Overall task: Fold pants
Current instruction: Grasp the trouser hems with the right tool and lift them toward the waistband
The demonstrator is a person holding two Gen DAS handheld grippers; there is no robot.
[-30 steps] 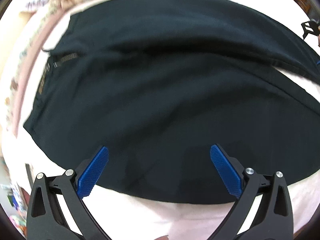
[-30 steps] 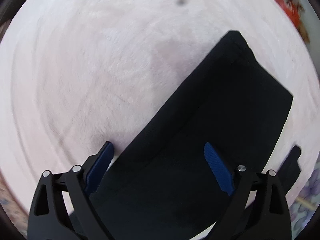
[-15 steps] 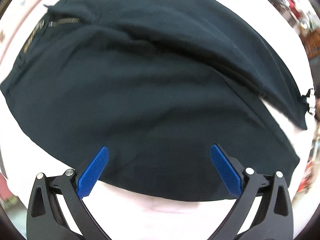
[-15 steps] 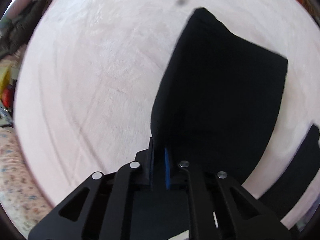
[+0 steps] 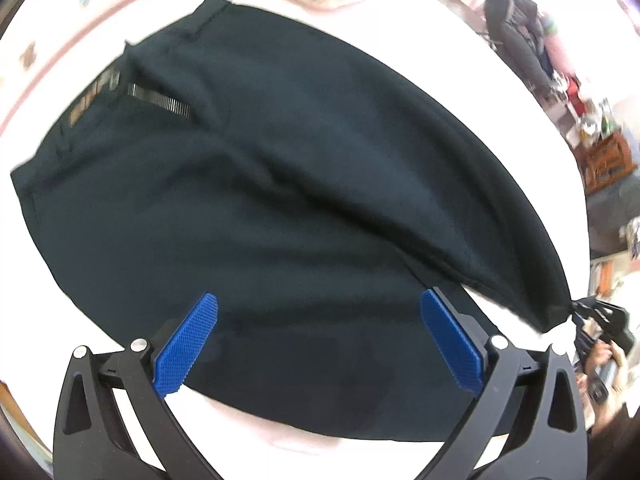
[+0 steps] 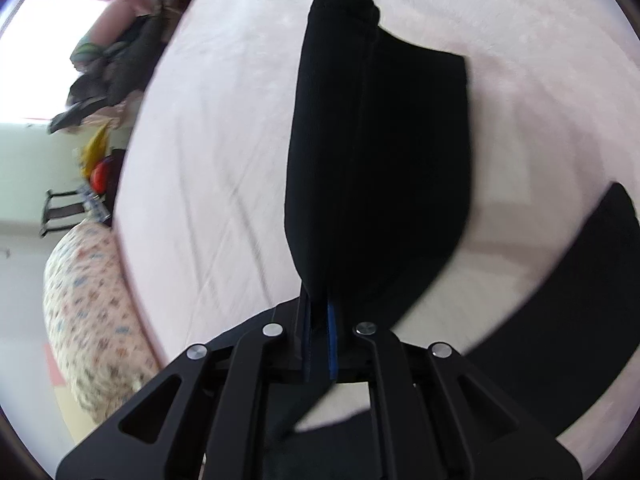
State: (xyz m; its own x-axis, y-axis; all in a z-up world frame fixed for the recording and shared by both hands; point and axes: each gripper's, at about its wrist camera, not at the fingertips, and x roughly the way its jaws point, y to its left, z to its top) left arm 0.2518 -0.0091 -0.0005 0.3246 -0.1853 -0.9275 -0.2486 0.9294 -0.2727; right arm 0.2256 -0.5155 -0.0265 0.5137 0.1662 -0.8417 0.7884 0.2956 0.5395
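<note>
The pants lie spread on a pale pink bed, dark and nearly black, with the waistband toward the upper left of the left wrist view and an open zipper showing beside a tan label inside the band. The left gripper hangs over the near edge of the cloth, its blue pads spread wide and holding nothing.

One leg runs off to the right, and its end is pinched by the right gripper, seen small at the far right edge of that view. In the right wrist view the right gripper has its pads pressed together on a fold of the pants, and the leg end rises from the clamp, lifted clear of the bed, though blur makes it hard to say how far. Another dark strip of the pants crosses the lower right of that view, lying on the bed.

A floral quilt bunches at the bed's edge on the left.
</note>
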